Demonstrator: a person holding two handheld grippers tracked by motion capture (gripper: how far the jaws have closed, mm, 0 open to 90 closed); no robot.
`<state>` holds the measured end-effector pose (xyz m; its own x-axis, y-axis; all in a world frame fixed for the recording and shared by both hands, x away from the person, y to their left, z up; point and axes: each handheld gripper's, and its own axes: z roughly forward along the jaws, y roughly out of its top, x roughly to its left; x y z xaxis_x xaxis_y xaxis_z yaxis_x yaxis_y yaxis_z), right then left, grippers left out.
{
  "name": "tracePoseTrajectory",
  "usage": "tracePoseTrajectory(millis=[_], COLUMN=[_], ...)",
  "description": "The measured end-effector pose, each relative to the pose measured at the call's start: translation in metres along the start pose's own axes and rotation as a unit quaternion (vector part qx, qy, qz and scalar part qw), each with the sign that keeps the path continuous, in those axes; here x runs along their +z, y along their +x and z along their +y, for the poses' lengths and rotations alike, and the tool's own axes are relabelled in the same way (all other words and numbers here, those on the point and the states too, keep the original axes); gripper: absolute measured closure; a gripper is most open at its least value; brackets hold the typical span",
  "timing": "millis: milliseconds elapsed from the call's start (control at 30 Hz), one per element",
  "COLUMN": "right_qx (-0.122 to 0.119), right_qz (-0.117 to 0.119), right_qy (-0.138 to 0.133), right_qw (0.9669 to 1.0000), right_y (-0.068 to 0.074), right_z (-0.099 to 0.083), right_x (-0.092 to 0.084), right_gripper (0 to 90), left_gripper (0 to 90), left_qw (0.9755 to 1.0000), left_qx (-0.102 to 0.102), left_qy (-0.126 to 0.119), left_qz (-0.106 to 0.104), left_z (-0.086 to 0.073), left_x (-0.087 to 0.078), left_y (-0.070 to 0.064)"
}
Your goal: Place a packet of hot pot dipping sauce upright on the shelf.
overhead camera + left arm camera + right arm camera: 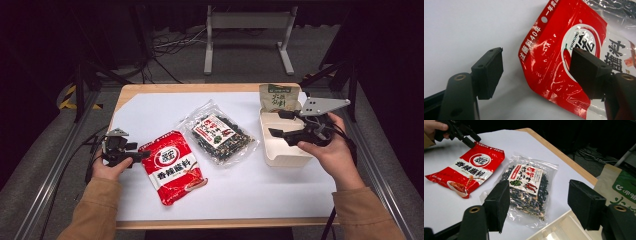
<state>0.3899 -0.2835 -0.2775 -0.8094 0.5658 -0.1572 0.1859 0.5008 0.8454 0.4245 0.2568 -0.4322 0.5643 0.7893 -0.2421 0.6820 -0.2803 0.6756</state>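
Left gripper view: the left gripper (536, 72) stands wide with nothing clamped, the red seasoning packet (574, 65) lying just ahead, its top corner between the jaws, long axis running away rightward. This hand is much the nearer; the right gripper (280, 125) hovers spread, well apart.

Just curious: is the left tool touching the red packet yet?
Cannot tell. In the left gripper view the left tool stands open around the red packet's corner, contact unclear.

Lab recording rig: dark curtains, metal frame rails (55, 165), floor cables (170, 42).
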Motion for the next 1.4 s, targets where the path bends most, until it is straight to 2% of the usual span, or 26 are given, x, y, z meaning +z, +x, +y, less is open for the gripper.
tracePoseTrajectory(millis=[267,300,400,467,533,633,733,933,1033,1067,1133,1233,1300,1400], right_qx=[0.000,0.000,-0.001,-0.001,-0.003,-0.004,-0.006,0.002,-0.001,-0.001,-0.002,-0.005,-0.008,-0.009], right_qz=[0.000,0.001,0.003,0.004,0.002,0.003,0.006,0.025,0.033,0.033,0.036,0.042,0.046,0.050], right_qy=[0.005,0.005,0.004,0.005,0.004,0.001,-0.003,-0.007,-0.011,-0.011,-0.011,-0.012,-0.012,-0.012], right_qw=[1.0000,1.0000,1.0000,1.0000,1.0000,1.0000,1.0000,0.9997,0.9994,0.9994,0.9993,0.9990,0.9988,0.9986], right_y=[0.001,0.002,0.003,0.003,0.003,0.003,0.004,0.006,0.007,0.007,0.008,0.010,0.012,0.013], right_z=[-0.004,-0.004,-0.005,-0.005,-0.006,-0.006,-0.006,-0.006,-0.005,-0.005,-0.005,-0.004,-0.004,-0.005], right_x=[0.004,0.005,0.005,0.006,0.006,0.006,0.007,0.009,0.011,0.011,0.013,0.015,0.017,0.018], right_gripper=[34.3,34.3,34.3,34.2,34.0,36.3,39.9,43.4,43.6,43.6,43.6,43.5,43.4,43.3], left_gripper=[27.0,27.3,28.2,28.7,30.4,32.6,35.7,42.3,46.1,47.8,47.9,47.9,47.6,48.8], left_qw=[0.9998,0.9994,0.9993,0.9988,0.9984,0.9983,0.9980,0.9967,0.9937,0.9937,0.9925,0.9914,0.9917,0.9923], left_qx=[-0.005,-0.004,-0.003,-0.003,-0.005,0.001,0.006,0.025,0.058,0.058,0.081,0.104,0.109,0.108], left_qy=[0.020,0.025,0.029,0.035,0.032,0.026,0.009,-0.016,-0.028,-0.028,-0.020,-0.003,0.011,0.014], left_qz=[-0.009,-0.021,-0.025,-0.035,-0.047,-0.052,-0.061,-0.075,-0.092,-0.092,-0.089,-0.079,-0.068,-0.059], left_z=[0.000,-0.001,-0.001,-0.001,-0.001,-0.001,-0.002,-0.002,0.000,0.000,0.001,0.001,0.001,0.001], left_x=[0.006,0.008,0.009,0.009,0.008,0.005,-0.001,-0.011,-0.018,-0.018,-0.017,-0.009,-0.003,0.000], left_y=[0.001,0.001,0.001,0.000,-0.001,-0.005,-0.006,-0.011,-0.025,-0.025,-0.033,-0.041,-0.042,-0.040])
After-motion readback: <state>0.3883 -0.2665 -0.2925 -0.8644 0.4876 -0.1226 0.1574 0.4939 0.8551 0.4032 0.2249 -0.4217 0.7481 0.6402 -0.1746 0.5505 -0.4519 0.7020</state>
